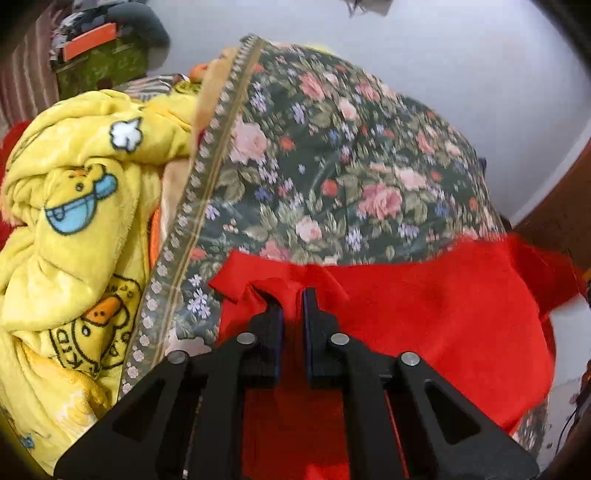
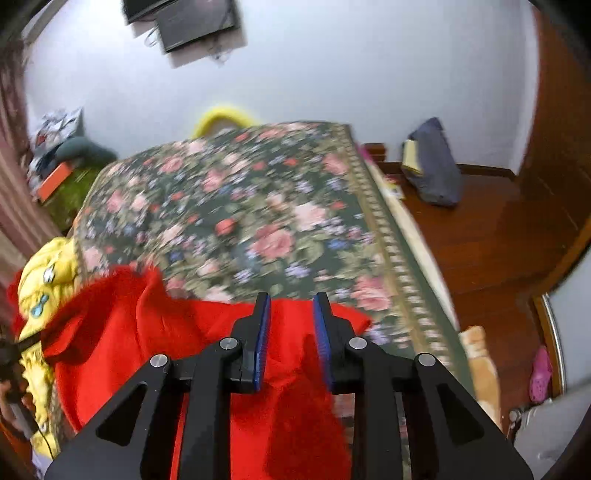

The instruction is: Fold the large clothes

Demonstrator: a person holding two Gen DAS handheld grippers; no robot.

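With the red fleece garment (image 1: 424,317) draped over the near edge of the floral bedspread (image 1: 332,166), the left gripper (image 1: 292,299) pinches its bunched hem while the right gripper (image 2: 291,306) stands slightly parted around loose cloth, so that corner could slip and spoil the fold.

Red garment (image 1: 424,314): near part hidden under the left hand-held gripper (image 1: 292,295); contact with its pads cannot be told.
Floral bedspread (image 2: 236,221): pattern blurred.
Yellow duck blanket (image 1: 74,221): cut off at the left edge.
Dark panels (image 2: 192,22), far wall: smeared, unidentifiable.
Pink item (image 2: 540,373), right floor: too small to tell.
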